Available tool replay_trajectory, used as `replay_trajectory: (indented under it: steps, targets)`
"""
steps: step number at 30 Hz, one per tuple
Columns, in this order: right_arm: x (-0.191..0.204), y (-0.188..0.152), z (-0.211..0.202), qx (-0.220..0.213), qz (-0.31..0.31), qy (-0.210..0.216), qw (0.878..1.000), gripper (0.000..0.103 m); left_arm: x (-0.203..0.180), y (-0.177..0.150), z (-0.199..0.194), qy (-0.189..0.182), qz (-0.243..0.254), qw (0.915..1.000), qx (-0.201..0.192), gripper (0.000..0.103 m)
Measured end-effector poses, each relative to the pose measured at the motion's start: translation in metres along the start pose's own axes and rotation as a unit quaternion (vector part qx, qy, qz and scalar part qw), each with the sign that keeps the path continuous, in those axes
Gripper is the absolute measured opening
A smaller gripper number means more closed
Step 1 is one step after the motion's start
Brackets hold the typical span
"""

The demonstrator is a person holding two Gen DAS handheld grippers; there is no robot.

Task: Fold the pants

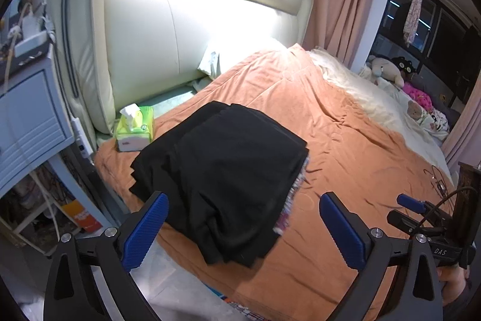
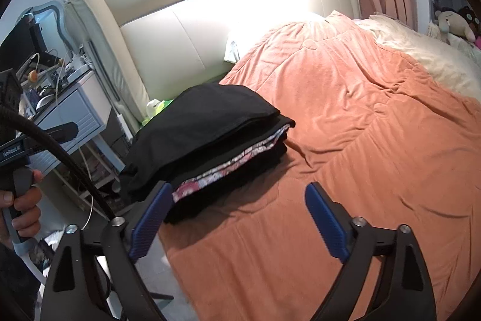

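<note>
Black pants lie folded in a flat stack on the orange bedspread, near the bed's left edge. A floral garment peeks out under them. In the right wrist view the black pants top the stack with the floral layer beneath. My left gripper is open and empty, just in front of the stack. My right gripper is open and empty, beside the stack's near corner. It also shows at the right in the left wrist view.
A green tissue box sits near the cream headboard. A white nightstand with cables stands left of the bed. Stuffed toys lie at the far side. A cable lies on the bedspread at right.
</note>
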State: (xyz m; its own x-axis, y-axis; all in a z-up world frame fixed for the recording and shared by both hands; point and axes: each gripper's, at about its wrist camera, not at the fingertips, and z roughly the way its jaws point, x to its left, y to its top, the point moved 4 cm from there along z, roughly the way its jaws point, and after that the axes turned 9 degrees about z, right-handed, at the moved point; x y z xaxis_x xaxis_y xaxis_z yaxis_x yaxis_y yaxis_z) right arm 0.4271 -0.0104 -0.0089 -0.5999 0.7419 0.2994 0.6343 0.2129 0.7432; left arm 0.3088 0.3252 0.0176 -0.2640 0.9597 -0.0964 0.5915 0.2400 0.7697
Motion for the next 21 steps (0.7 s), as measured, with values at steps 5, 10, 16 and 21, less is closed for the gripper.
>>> replay_trajectory:
  steps: [5,10,16,21]
  targets:
    - [-0.001,-0.011,-0.037,-0.001,-0.011,-0.005,1.000,0.101,-0.023,-0.013,-0.029,-0.002,0.007,0.9999,-0.011,0.102]
    - [-0.004,-0.024,-0.085,-0.019,-0.012,-0.009,1.000,0.102,-0.049,-0.026,-0.058,0.002,0.024,0.9995,-0.021,0.102]
    - [-0.005,-0.048,-0.132,-0.035,-0.016,-0.036,0.999,0.103,-0.082,-0.042,-0.091,0.002,0.058,0.9973,-0.044,0.102]
    - [0.000,-0.070,-0.166,-0.043,-0.014,-0.058,0.997,0.103,-0.109,-0.058,-0.117,-0.013,0.083,0.9947,-0.058,0.102]
